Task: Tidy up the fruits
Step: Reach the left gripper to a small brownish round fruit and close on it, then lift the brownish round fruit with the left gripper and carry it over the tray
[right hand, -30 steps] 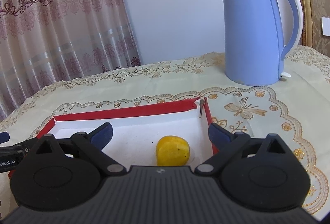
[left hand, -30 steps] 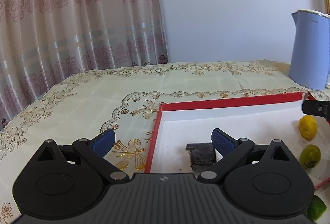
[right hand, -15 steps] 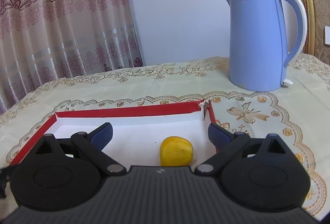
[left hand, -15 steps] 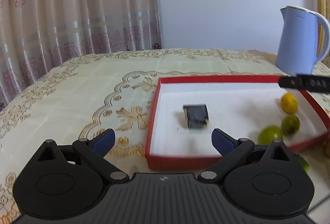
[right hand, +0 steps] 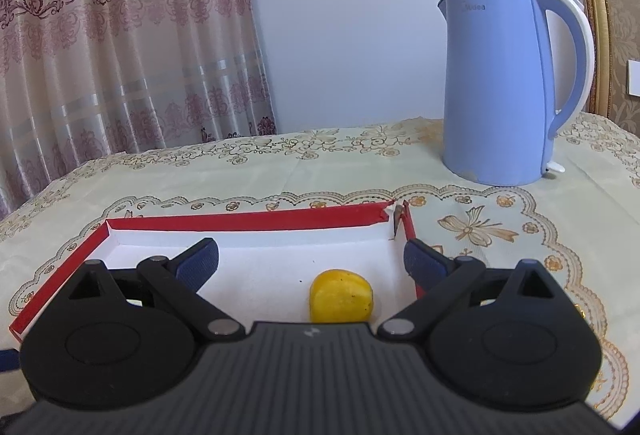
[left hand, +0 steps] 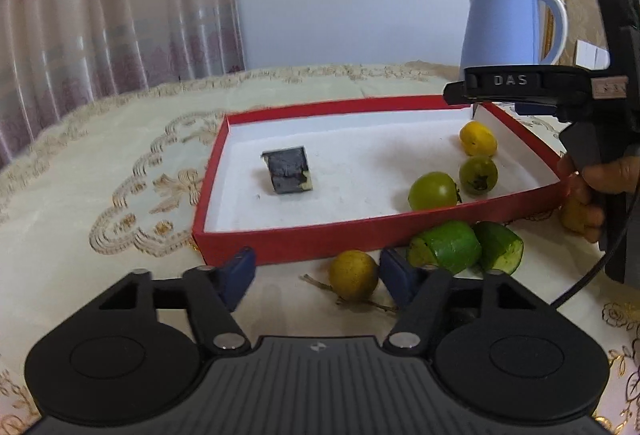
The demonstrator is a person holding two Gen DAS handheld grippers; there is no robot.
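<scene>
My left gripper (left hand: 318,275) tilts down toward the tablecloth (left hand: 100,175), just in front of the red box's (left hand: 304,239) near wall. Its jaws are closing, with a small yellow fruit (left hand: 354,275) lying on the cloth between them, nearer the right pad; the pads do not press on it yet. A dry twig (left hand: 320,283) lies beside that fruit. Just to its right, two cut green pieces (left hand: 466,247) sit on the cloth, against the box's front wall.

Inside the box I see a dark block (left hand: 288,171) left of centre, two green fruits (left hand: 434,191) toward the right, and a yellow one (left hand: 478,139) behind them near the far right corner.

My right gripper (right hand: 312,263) points forward and somewhat down over the right end of the box (right hand: 240,223), its jaws spread wide and nothing gripped. That yellow fruit (right hand: 342,295) lies on the white floor below and between the pads, untouched. From the left camera I see the right tool (left hand: 520,87) from the side, reaching level across the box's far right corner, with my hand (left hand: 592,191) wrapped around its grip at the right edge. Something yellow shows just below that hand; I cannot tell what it is.

A blue kettle (right hand: 504,83) stands on the cloth beyond the box, well apart from it.
</scene>
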